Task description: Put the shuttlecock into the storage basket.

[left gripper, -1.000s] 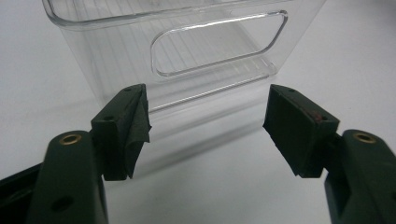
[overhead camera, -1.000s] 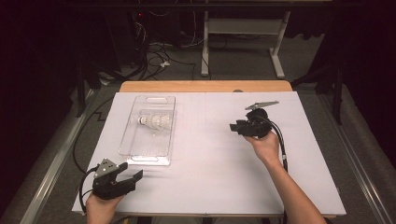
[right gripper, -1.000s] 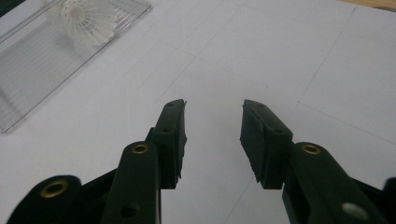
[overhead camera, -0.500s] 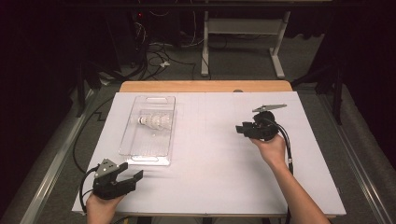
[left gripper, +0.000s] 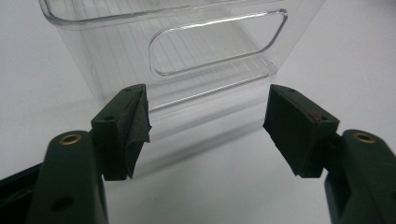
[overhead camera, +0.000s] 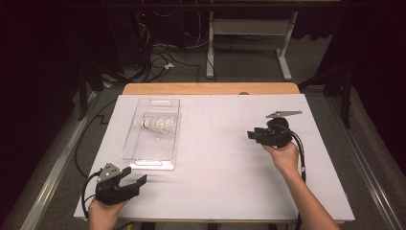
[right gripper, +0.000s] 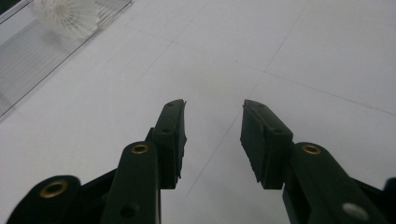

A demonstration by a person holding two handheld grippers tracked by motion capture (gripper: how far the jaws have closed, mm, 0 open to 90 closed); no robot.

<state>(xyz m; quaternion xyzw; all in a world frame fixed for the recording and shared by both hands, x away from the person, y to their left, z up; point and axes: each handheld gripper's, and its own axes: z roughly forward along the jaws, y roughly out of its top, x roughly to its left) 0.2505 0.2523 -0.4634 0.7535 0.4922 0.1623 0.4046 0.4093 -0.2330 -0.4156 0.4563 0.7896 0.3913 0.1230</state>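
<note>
A clear plastic bin (overhead camera: 152, 134) lies on the white table at the left, and a white shuttlecock (overhead camera: 158, 125) rests inside its far half. My left gripper (overhead camera: 135, 178) sits low at the table's front left corner, open and empty, pointing at the bin's near end wall (left gripper: 187, 51) with its handle cutout. My right gripper (overhead camera: 252, 135) hovers over the right side of the table, open with nothing between its jaws, aimed left toward the bin. In the right gripper view (right gripper: 213, 122) the shuttlecock (right gripper: 65, 16) shows far off at the upper left.
The white tabletop (overhead camera: 220, 163) spreads between the bin and my right hand. A wooden strip (overhead camera: 210, 88) edges the far side. Cables and a desk frame (overhead camera: 249, 33) stand on the dark floor beyond.
My right hand has drifted right and slightly toward the near edge, away from the bin. The left gripper, bin and shuttlecock have stayed put.
</note>
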